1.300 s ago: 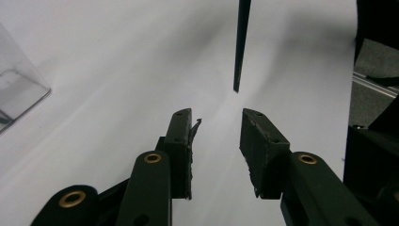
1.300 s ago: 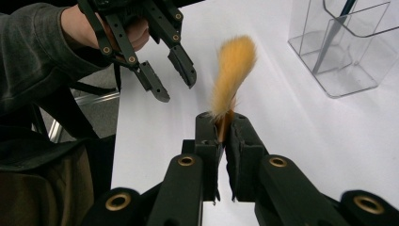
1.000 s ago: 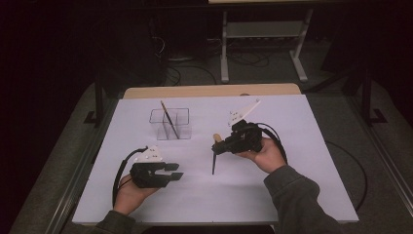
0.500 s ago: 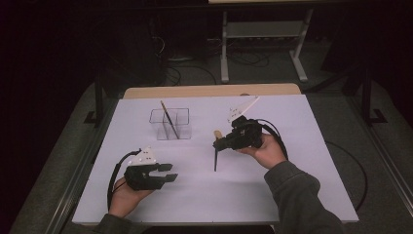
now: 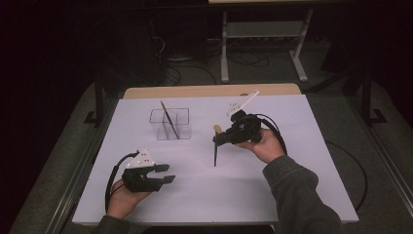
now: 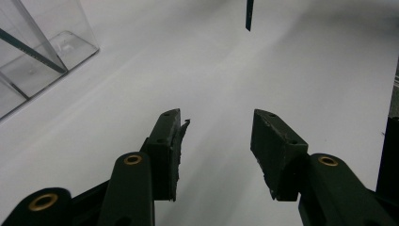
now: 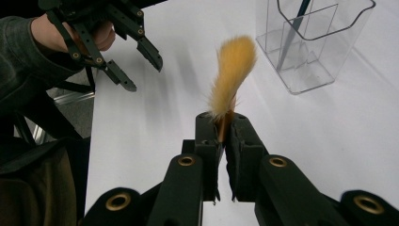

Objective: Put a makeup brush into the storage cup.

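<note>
Ahead of the left gripper [image 5: 163, 174] we find bare white table [image 5: 204, 195] with open room on every side; the near table edge lies just behind the hand, and the clear container [image 5: 170, 124] stands well ahead and slightly to its left. Its jaws are spread with nothing between them, and they have just been opening. The left hand lies low at the near left of the table, palm up under the gripper body, jaws pointing level toward the table's middle.

Between the two grippers we see an unobstructed strip of table. The right gripper [image 5: 217, 139] is raised over the table's centre, to the right of the container, wrist tilted so the jaws point left. Its jaws are pressed together on the brush [image 5: 215, 151], pinching it just below the tuft; the dark handle hangs down, its tip close to the table surface.

From the right gripper view we read the orange bristles [image 7: 233, 75] rising above the jaws, the container [image 7: 310, 44] beyond at the right with a second brush [image 7: 291, 35] leaning inside. From the left gripper view we get the handle tip [image 6: 249, 15] hanging clear of the table.
</note>
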`<state>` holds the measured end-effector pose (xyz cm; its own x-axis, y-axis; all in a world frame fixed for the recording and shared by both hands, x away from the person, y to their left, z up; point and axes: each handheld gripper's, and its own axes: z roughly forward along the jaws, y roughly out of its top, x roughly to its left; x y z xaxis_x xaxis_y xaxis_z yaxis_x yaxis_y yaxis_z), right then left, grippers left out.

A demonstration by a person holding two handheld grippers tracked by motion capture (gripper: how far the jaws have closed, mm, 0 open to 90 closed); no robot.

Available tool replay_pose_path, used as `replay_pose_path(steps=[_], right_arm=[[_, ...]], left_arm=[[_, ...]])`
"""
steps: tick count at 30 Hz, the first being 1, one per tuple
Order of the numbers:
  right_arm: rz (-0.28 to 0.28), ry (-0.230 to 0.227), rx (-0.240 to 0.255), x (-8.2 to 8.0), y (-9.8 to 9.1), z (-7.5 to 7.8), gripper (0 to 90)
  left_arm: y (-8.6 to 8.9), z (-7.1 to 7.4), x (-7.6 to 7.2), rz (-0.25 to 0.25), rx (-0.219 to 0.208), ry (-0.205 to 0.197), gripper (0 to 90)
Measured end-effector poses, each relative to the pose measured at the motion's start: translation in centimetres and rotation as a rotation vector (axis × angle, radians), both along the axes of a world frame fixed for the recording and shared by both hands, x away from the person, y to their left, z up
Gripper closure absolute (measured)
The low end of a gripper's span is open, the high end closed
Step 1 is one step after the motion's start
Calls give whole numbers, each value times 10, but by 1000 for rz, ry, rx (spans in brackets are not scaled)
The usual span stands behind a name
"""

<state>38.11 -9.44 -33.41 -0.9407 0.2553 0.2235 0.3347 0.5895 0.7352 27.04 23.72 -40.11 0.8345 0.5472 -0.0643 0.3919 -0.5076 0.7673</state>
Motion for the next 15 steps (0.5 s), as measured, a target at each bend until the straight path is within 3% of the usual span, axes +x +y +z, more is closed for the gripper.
replay_pose_path(steps=[15], right_arm=[[2, -18, -23, 13, 3, 10, 825]], left_arm=[[10, 2, 0, 28, -6, -16, 504]])
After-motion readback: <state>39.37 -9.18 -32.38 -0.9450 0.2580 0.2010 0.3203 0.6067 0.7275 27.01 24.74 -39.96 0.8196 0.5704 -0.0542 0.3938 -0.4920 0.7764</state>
